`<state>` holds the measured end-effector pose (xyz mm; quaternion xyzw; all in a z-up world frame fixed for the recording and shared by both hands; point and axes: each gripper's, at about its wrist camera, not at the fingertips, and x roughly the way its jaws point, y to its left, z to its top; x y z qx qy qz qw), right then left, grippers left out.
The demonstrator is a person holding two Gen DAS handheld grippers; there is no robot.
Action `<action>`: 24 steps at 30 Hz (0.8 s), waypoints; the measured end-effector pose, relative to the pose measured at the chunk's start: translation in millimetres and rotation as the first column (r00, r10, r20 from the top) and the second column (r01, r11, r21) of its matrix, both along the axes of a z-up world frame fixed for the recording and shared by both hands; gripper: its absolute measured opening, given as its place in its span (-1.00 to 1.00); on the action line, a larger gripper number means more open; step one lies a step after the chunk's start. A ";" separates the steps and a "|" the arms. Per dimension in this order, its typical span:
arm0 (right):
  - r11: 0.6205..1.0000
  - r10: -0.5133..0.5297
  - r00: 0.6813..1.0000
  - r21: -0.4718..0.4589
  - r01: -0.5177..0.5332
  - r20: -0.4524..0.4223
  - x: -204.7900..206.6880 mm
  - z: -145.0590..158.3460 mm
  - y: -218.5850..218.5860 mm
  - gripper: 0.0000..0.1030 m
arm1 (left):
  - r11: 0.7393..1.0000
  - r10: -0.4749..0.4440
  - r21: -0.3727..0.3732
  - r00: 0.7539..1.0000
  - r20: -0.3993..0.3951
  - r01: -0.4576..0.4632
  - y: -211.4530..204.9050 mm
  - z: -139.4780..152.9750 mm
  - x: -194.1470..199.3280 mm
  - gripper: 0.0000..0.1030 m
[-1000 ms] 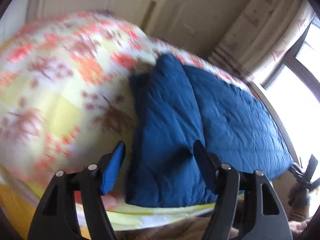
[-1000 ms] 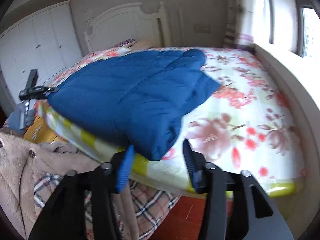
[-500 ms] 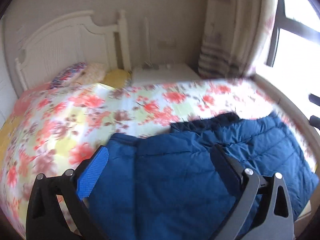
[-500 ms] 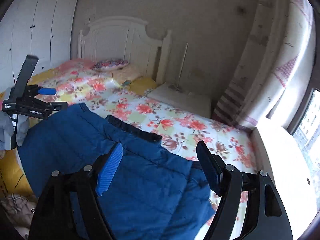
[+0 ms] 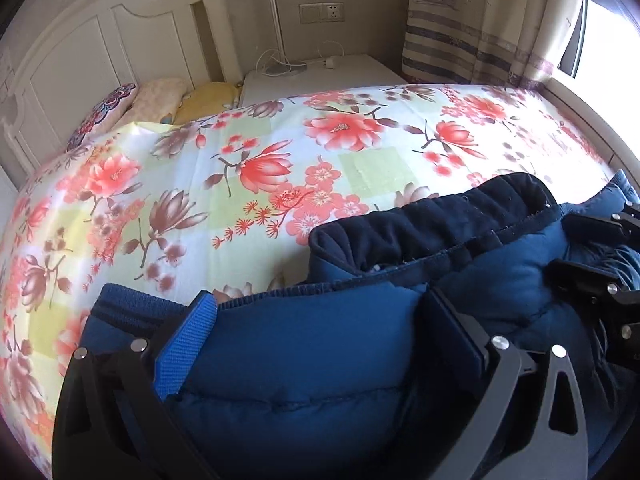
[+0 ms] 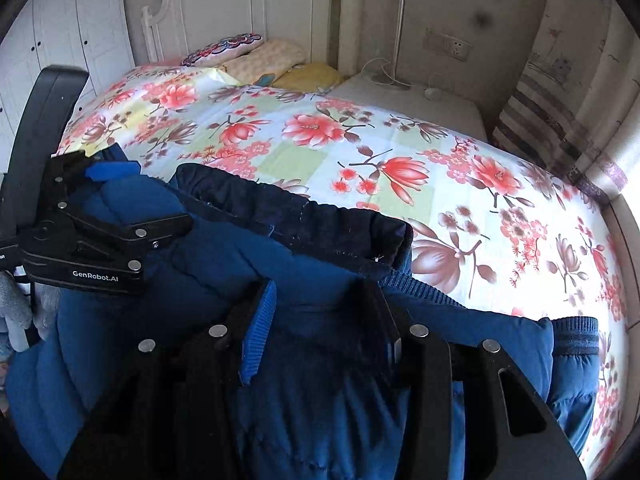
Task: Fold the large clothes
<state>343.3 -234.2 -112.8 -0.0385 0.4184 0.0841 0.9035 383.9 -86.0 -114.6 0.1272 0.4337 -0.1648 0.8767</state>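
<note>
A blue padded jacket with a dark collar lies on the near part of the flowered bed. My left gripper has its jaws wide apart, and a thick fold of the jacket fills the gap between them. My right gripper also straddles bunched jacket fabric, with its jaws narrower. Whether either one pinches the cloth I cannot tell. The left gripper shows in the right wrist view, and the right gripper in the left wrist view, both on the jacket.
Pillows lie by the white headboard. A white bedside table carries a lamp pole and cables. A striped curtain and a window ledge are on the right. A white wardrobe stands on the left.
Both grippers came down from above the bed onto the jacket's collar end. The fabric now bulges between the jaws of each, and the right jaws are closer together.
</note>
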 end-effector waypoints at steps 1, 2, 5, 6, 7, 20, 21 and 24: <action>1.000 -0.003 1.000 0.011 0.003 0.007 -1.8 -0.2 -1.7 -0.19 | 1.000 0.000 -0.003 1.000 0.001 0.000 0.7 0.0 -0.5 0.96; 1.000 -0.005 1.000 0.015 0.005 0.009 -3.2 0.7 -2.8 -0.19 | 1.000 0.000 -0.005 1.000 0.003 0.000 1.1 0.2 -1.2 0.96; 1.000 -0.016 0.999 -0.006 0.015 -0.038 0.0 7.3 2.1 -0.19 | 1.000 -0.003 -0.003 1.000 0.007 0.003 1.2 0.6 -2.6 0.96; 0.999 -0.043 0.998 -0.001 0.043 -0.056 1.3 14.2 2.4 -0.19 | 1.000 -0.002 -0.004 1.000 0.007 0.002 1.0 0.5 -2.5 0.96; 0.997 -0.076 0.996 0.008 0.076 -0.044 0.1 24.3 3.3 -0.20 | 1.000 -0.002 -0.006 1.000 0.006 0.002 1.1 0.0 -2.2 0.96; 0.981 -0.115 0.992 -0.150 0.123 0.059 -10.2 28.0 4.2 -0.13 | 0.998 0.007 -0.066 1.000 -0.020 -0.009 9.6 -0.3 0.9 0.96; 0.975 -0.164 0.984 -0.141 0.174 0.075 -17.0 31.7 -18.5 -0.13 | 0.998 0.007 -0.068 1.000 -0.023 -0.009 9.5 -0.3 1.1 0.96; 0.962 -0.273 0.962 -0.022 0.272 -0.026 -20.7 6.3 -89.9 -0.01 | 0.997 0.006 -0.080 1.000 -0.026 -0.008 10.1 0.7 1.1 0.96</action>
